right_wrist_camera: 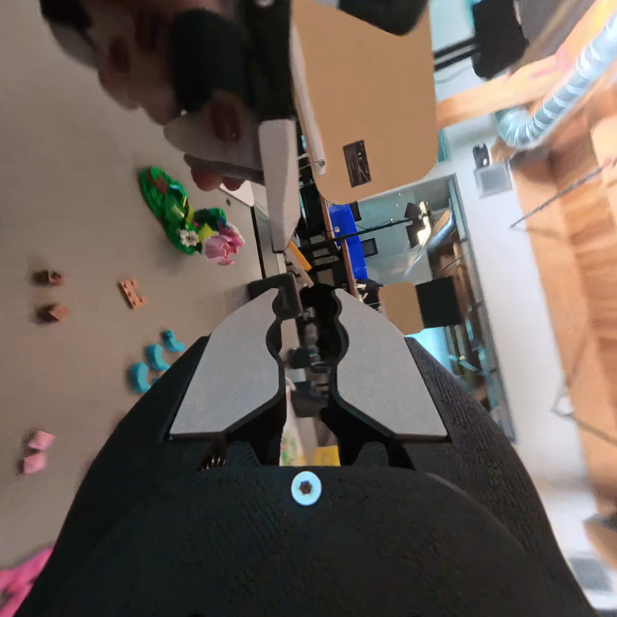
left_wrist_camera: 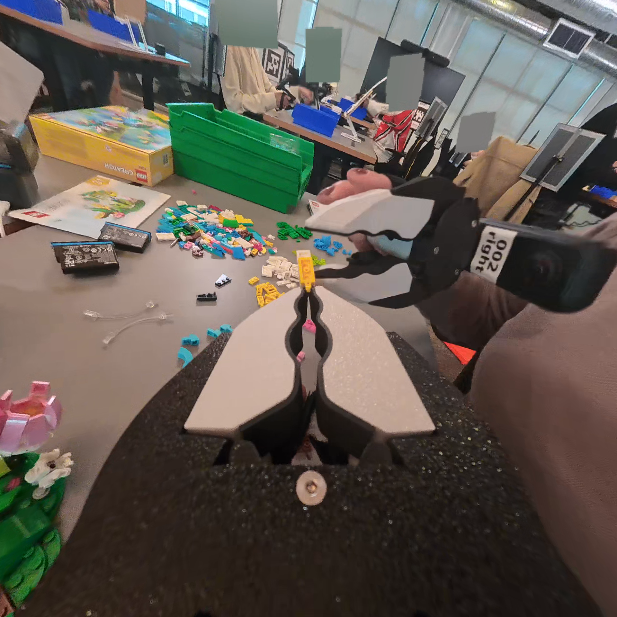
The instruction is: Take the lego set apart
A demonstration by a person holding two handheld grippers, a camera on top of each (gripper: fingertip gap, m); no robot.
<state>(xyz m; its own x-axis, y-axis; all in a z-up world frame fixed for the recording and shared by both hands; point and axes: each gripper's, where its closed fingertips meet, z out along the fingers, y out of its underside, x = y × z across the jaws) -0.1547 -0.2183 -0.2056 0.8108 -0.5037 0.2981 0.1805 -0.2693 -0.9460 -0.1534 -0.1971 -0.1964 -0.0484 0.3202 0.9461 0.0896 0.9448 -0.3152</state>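
My left gripper [left_wrist_camera: 307,291] is shut on the lower end of a small yellow lego piece [left_wrist_camera: 306,271] with a white part on top, held above the grey table [left_wrist_camera: 100,350]. My right gripper [left_wrist_camera: 344,287] comes in from the right, turned on its side and open, with one black fingertip against the yellow piece. In the right wrist view the right gripper [right_wrist_camera: 306,295] is open and empty, and the yellow piece [right_wrist_camera: 299,256] sticks out of the left gripper's tip just beyond it. The green and pink lego flower model [left_wrist_camera: 26,484] stands at the lower left and also shows in the right wrist view [right_wrist_camera: 187,217].
A pile of loose lego pieces [left_wrist_camera: 213,233] lies mid-table, with sorted yellow, white, green and blue heaps beside it. Green bins [left_wrist_camera: 240,160], a yellow lego box [left_wrist_camera: 103,143], a booklet [left_wrist_camera: 90,207] and two black batteries [left_wrist_camera: 85,257] sit behind. Blue curved pieces [right_wrist_camera: 153,360] lie near.
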